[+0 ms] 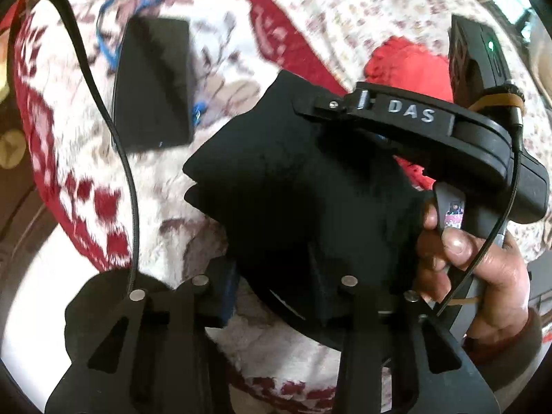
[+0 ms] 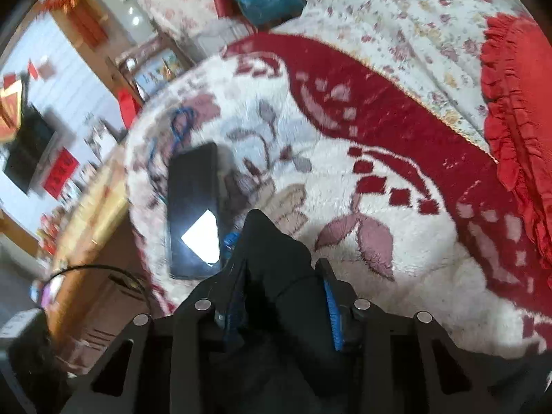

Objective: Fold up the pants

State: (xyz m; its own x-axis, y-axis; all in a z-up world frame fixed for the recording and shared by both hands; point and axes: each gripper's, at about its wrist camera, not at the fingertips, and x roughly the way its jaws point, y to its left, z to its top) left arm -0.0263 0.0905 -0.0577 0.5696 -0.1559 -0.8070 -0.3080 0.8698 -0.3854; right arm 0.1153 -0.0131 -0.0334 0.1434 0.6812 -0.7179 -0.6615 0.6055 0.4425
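Note:
The black pants [image 1: 293, 186] hang bunched above a white and red fleece blanket [image 1: 79, 158]. My left gripper [image 1: 276, 296] is shut on their near edge; the cloth hides its fingertips. My right gripper [image 1: 396, 107], marked DAS, reaches in from the right and grips the pants' upper edge. In the right wrist view my right gripper [image 2: 283, 296] is shut on a fold of the black pants [image 2: 272, 252], which sticks up between its blue-padded fingers [image 2: 331, 310].
A black phone [image 1: 151, 82] lies on the blanket, also in the right wrist view [image 2: 193, 210], beside a blue cable [image 2: 179, 124]. A red ruffled cushion [image 2: 517, 103] and a floral sheet [image 2: 396, 17] lie beyond. A wooden bed edge [image 2: 86, 214] is at left.

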